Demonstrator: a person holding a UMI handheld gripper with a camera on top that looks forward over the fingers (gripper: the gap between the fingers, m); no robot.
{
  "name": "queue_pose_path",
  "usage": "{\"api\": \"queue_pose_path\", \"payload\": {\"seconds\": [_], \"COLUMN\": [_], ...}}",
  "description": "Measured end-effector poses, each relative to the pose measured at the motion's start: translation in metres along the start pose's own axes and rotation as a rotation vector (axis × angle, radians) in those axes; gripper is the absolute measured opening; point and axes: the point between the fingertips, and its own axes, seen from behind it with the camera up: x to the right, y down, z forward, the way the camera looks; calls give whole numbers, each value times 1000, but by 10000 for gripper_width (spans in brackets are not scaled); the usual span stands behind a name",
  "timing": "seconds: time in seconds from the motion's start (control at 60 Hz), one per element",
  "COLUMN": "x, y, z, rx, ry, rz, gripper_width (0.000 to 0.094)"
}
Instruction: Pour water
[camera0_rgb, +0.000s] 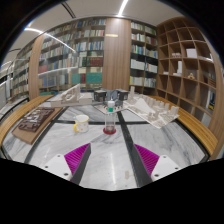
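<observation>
A clear plastic bottle (111, 108) with a blue-green cap stands upright on the grey marbled table (110, 160), beyond my fingers. A small red cup or bowl (108, 130) sits just in front of the bottle, and a pale cup (81, 122) stands to the left of it. My gripper (112, 160) is open and empty. Its magenta pads (76, 157) are spread wide apart, and nothing stands between them. The bottle and cups are well ahead of the fingertips.
Dark stripes cross the table. A tray with dark items (35, 122) lies at the far left. A pale crumpled sheet or bag (150, 108) lies at the far right. Bookshelves (90, 55) and a wooden cubby shelf (190, 65) line the back of the room.
</observation>
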Motion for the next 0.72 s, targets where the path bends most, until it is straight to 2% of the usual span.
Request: {"api": "queue_pose_path", "payload": {"seconds": [0.317, 0.717], "x": [8, 18], "y": [15, 18], "z": [-49, -53], "rx": [8, 10], "ry": [2, 19], "rz": [-28, -25], "gripper_width": [855, 856]}}
